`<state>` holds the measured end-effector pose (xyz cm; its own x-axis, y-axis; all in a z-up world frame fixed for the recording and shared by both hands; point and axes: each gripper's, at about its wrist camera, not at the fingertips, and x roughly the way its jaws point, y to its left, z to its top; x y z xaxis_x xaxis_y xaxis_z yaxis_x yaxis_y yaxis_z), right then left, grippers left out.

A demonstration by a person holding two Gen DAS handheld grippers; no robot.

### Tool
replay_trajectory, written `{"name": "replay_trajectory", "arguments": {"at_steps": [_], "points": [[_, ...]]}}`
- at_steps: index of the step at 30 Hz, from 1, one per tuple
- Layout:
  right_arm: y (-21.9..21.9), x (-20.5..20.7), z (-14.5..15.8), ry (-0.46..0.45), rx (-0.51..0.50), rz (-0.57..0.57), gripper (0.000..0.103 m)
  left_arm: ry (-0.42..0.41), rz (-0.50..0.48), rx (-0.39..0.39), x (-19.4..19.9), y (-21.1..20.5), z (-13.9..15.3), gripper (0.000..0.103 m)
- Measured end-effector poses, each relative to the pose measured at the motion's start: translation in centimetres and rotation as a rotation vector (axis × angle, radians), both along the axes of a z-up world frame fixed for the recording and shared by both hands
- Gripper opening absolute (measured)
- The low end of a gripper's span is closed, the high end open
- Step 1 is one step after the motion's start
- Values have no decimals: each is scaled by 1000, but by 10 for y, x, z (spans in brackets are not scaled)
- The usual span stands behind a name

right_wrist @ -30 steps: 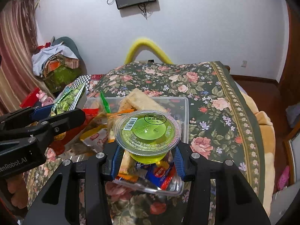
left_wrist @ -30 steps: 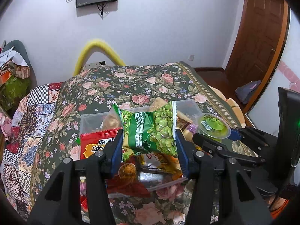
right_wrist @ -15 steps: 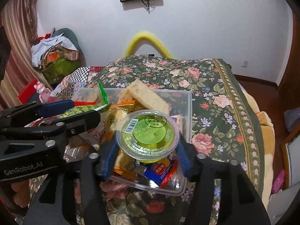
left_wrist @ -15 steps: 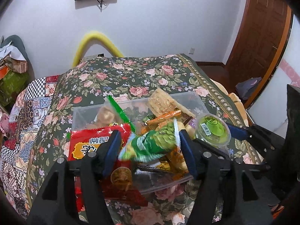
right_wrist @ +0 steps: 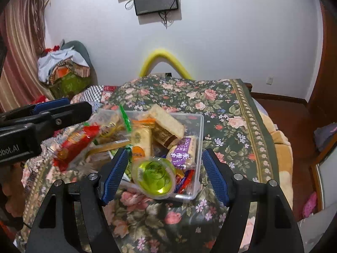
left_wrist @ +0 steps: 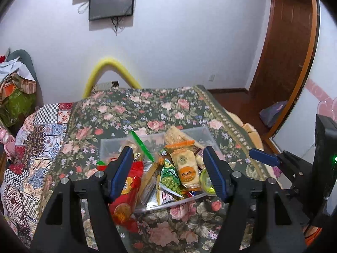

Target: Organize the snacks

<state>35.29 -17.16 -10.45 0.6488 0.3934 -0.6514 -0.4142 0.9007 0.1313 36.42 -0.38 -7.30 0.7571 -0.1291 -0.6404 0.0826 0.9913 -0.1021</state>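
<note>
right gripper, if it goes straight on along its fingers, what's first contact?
Most likely the green jelly cup lying between the opening jaws of the right gripper, at the near end of the clear snack box. Depth is uncertain.

Left hand-held gripper [left_wrist: 168,174]: jaws opening, nothing between the pads now; a second ago they clamped the green pea packet [left_wrist: 171,178], which now lies in the clear bin [left_wrist: 207,131], lower centre of frame. Right hand-held gripper [right_wrist: 165,176]: jaws opening; green jelly cup [right_wrist: 156,175], earlier pinched, sits tilted at the bin's near edge, clear of both pads.
</note>
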Motion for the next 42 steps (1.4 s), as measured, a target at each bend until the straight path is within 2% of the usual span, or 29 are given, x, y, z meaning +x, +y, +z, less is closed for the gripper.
{"name": "replay_trajectory", "arguments": {"at_steps": [4, 9, 13, 18, 25, 28, 31, 35, 42], "points": [[-7, -20, 19, -37, 32, -2, 73, -60, 18, 5, -29, 10, 20, 71], [-15, -47, 37, -84, 64, -13, 74, -101, 63, 16, -65, 31, 28, 73], [-23, -72, 51, -137, 114, -30, 74, -207, 116, 89, -109, 45, 37, 74], [-23, -118, 77, -259, 145, -36, 74, -312, 129, 83, -165, 51, 49, 79], [-14, -190, 106, -429, 136, -19, 87, -418, 106, 55, -225, 34, 68, 85], [-13, -210, 112, -465, 150, -10, 95, -454, 99, 49, -245, 27, 76, 92], [-13, -227, 117, -506, 149, -26, 103, -472, 87, 25, -264, 20, 83, 94], [-15, -240, 118, -514, 167, -33, 103, -508, 88, 23, -284, 13, 89, 99], [-20, -250, 116, -518, 169, -45, 103, -520, 88, 2, -300, 9, 93, 103]]}}
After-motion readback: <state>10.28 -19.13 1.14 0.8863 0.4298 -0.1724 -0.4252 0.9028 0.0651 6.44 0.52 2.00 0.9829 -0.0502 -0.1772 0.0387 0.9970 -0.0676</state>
